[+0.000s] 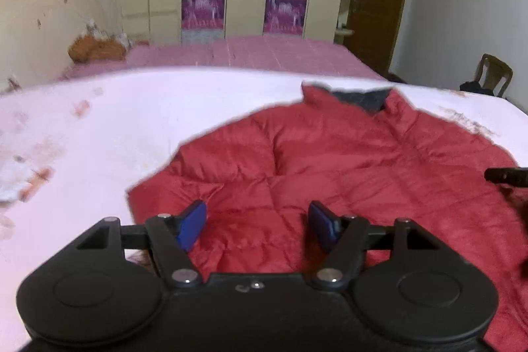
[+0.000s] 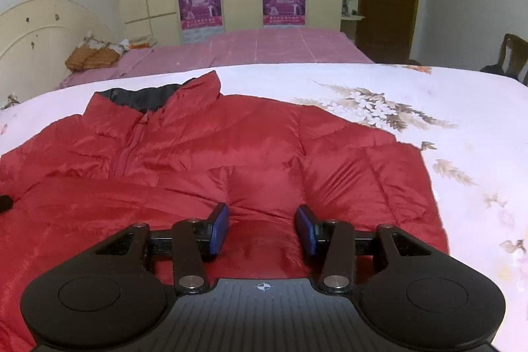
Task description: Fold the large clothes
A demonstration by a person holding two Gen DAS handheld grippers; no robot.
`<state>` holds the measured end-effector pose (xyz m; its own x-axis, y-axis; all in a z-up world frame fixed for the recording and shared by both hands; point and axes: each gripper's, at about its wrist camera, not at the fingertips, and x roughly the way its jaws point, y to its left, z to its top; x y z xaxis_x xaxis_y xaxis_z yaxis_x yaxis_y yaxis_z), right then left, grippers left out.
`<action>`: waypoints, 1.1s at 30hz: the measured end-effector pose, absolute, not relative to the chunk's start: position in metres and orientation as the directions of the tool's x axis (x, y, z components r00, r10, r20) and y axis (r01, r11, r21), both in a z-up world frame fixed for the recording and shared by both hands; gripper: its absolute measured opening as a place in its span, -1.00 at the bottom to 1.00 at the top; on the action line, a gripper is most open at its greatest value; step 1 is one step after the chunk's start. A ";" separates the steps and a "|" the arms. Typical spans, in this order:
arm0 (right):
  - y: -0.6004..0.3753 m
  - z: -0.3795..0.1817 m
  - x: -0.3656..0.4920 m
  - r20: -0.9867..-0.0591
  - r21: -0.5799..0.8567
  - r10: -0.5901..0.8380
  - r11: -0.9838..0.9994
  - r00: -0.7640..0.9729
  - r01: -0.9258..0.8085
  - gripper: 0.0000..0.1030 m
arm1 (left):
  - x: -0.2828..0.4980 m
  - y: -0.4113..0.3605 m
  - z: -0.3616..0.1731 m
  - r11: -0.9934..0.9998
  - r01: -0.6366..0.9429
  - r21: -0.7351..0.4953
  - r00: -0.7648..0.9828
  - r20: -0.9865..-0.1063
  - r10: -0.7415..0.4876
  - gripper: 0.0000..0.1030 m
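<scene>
My left gripper (image 1: 257, 225) has a matte black body with two round raised discs flanking the jaws. Silver rivets sit at the linkage pivots, and a small screw with a scuffed mark lies just behind the jaws. The pads (image 1: 193, 225) are blue. My right gripper (image 2: 262, 228) matches: black linkages, silver rivets, blue pads (image 2: 219, 228). Behind its jaws runs a ribbed grey panel bearing a white crosshair mark.

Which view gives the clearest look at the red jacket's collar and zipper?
The right wrist view. There the red jacket's collar stands sharp, dark lining visible, with the zipper running down from it. The left wrist view shows the collar farther off and blurred, and no zipper line can be made out.
</scene>
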<state>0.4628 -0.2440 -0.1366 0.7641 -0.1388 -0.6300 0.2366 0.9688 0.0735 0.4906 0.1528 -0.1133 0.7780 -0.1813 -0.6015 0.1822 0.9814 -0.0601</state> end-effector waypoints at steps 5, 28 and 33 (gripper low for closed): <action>-0.212 -0.111 0.419 -0.561 0.100 -0.108 0.975 0.821 0.197 0.61 | 0.434 0.129 -0.095 0.966 0.253 -0.063 0.797 -0.552 -0.245 0.46; -0.206 -0.145 0.417 -0.688 0.027 -0.091 0.988 0.720 0.150 0.36 | 0.419 0.109 -0.113 0.976 0.211 0.048 0.719 -0.685 -0.122 0.86; -0.225 -0.118 0.359 -0.629 0.050 -0.108 0.983 0.770 0.178 0.84 | 0.375 0.108 -0.103 0.976 0.201 0.087 0.720 -0.689 -0.087 1.00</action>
